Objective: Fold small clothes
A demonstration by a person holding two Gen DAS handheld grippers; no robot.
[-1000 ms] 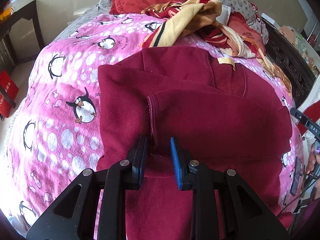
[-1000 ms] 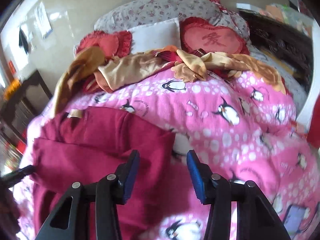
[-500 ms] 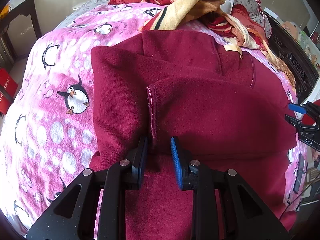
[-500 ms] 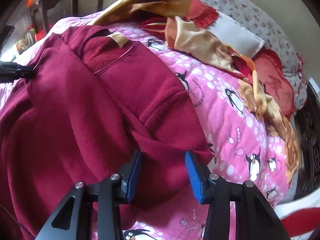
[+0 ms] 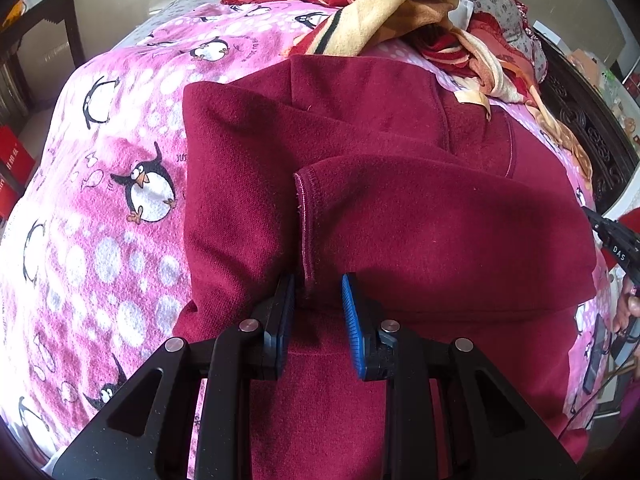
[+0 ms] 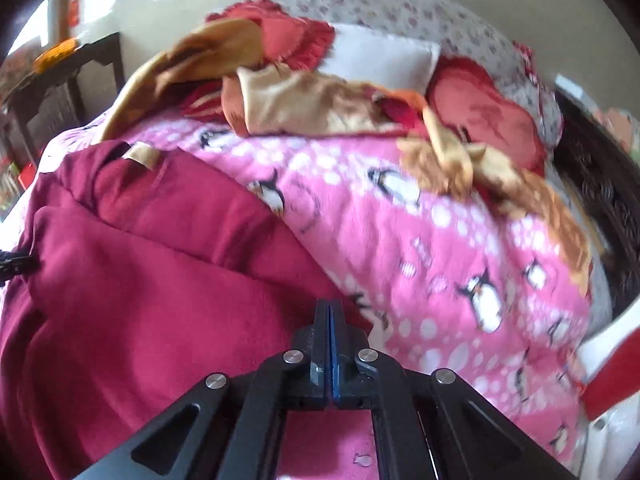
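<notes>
A dark red fleece garment [image 5: 400, 216] lies on a pink penguin-print blanket [image 5: 100, 208], with one sleeve folded across its body; the sleeve's stitched cuff edge [image 5: 306, 224] points at me. My left gripper [image 5: 318, 300] is open, its jaws on either side of the cuff's near end. In the right wrist view the garment [image 6: 140, 280] fills the left half. My right gripper [image 6: 330, 320] is shut at the garment's right edge; whether cloth is pinched between the pads is not visible.
A heap of tan and red cloths [image 5: 400, 12] and red cushions [image 6: 488, 120] lie at the bed's head. A dark carved bed frame [image 5: 580, 128] runs along the right. A dark table [image 6: 60, 92] stands at the left.
My right gripper has closed and swung so it looks toward the bed's head. My left gripper has pulled back slightly; its jaws stay open at the cuff.
</notes>
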